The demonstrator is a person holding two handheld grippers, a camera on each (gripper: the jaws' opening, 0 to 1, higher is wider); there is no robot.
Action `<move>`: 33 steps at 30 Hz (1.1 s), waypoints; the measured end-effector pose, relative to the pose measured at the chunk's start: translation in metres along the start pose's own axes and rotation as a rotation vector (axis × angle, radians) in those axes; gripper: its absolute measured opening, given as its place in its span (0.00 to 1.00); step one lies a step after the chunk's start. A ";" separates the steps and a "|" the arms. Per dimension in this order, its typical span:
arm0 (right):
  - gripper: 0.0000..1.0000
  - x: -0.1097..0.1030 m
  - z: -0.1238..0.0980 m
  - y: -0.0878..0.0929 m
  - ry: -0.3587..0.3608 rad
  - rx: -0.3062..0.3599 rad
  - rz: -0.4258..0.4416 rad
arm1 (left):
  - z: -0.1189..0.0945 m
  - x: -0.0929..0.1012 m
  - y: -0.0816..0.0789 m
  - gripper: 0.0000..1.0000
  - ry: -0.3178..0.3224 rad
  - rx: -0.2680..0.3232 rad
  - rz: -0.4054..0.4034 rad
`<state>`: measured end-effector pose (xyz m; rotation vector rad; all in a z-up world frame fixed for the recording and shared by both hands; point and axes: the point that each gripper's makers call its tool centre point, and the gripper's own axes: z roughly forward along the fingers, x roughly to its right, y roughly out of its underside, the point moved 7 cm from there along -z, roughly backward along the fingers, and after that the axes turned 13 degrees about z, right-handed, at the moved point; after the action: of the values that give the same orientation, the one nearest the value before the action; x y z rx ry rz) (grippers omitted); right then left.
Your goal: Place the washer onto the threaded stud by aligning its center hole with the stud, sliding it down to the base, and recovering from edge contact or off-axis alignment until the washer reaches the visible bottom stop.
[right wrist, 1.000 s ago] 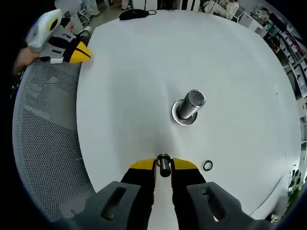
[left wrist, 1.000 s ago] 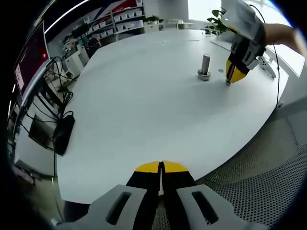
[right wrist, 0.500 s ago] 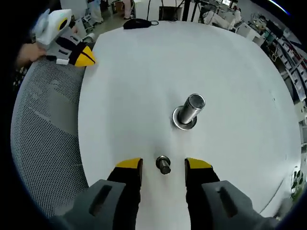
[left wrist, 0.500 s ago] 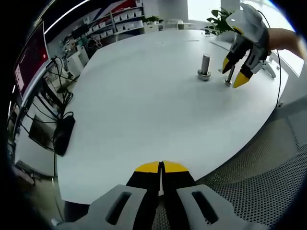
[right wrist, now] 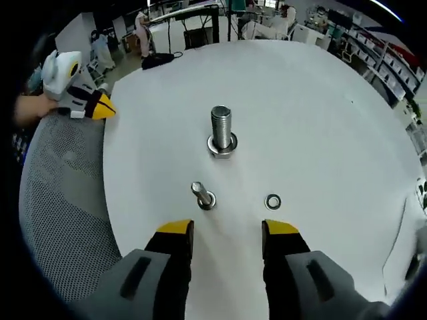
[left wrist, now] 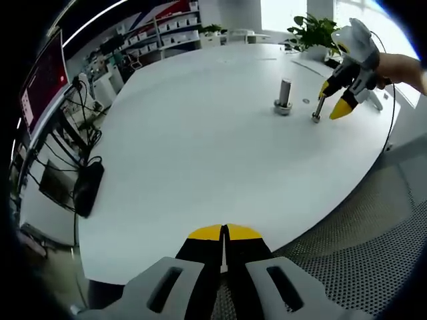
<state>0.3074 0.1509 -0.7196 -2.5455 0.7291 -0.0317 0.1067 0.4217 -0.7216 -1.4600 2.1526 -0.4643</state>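
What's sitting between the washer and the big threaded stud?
Nothing: in the right gripper view, bare white table separates the washer from the big stud.

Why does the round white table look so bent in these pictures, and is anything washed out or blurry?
In both views the fisheye lens bows the table edge. In the left gripper view the windows behind the plant are blown out white, and the right gripper looks slightly soft. In the right gripper view the large stud, small bolt and washer are sharp, with faint shadows.

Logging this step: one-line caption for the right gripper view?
Open right gripper above white table, small bolt, loose washer and large threaded stud.
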 end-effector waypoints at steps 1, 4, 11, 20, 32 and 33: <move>0.42 0.004 -0.001 0.001 0.004 0.003 0.012 | 0.000 0.000 0.000 0.00 0.001 0.002 0.001; 0.42 0.012 -0.001 0.003 0.020 0.004 0.018 | -0.001 0.000 -0.001 0.00 -0.002 0.007 -0.003; 0.39 0.025 0.005 -0.002 0.054 -0.004 0.010 | 0.000 -0.001 0.000 0.00 -0.004 0.004 -0.003; 0.35 0.030 0.019 -0.015 0.054 0.012 0.081 | 0.000 -0.001 0.000 0.00 -0.006 0.004 -0.003; 0.31 0.032 0.026 -0.023 0.043 -0.019 0.048 | 0.000 -0.001 0.000 0.00 -0.003 0.001 0.000; 0.30 0.031 0.025 -0.024 0.042 -0.023 0.045 | 0.000 -0.001 0.000 0.00 -0.003 0.001 0.000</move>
<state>0.3497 0.1639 -0.7345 -2.5563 0.8078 -0.0624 0.1068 0.4224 -0.7215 -1.4586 2.1495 -0.4628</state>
